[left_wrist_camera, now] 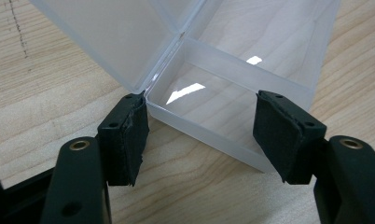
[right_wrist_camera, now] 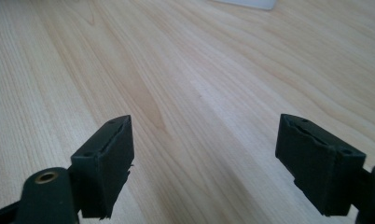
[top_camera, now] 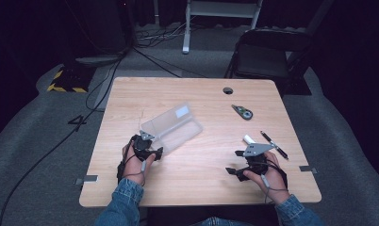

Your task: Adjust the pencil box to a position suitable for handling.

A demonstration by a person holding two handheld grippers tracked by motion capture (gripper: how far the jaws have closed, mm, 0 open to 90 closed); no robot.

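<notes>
The left gripper (left_wrist_camera: 202,135) is wide open at the near corner of the open clear plastic box (top_camera: 171,126) and holds nothing. The right gripper (right_wrist_camera: 204,163) is wide open over bare counter (top_camera: 201,165). A pen (top_camera: 274,144) lies beside it.

Dark recording studio: floor cables (top_camera: 107,80), folding chair (top_camera: 267,54), hazard-taped stand base (top_camera: 67,81).

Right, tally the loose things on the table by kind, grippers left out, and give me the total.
Clear plastic box, lid open: 1
Pen: 1
Small white cylinder: 1
Small dark tool with a round dial: 1
Total: 4
</notes>
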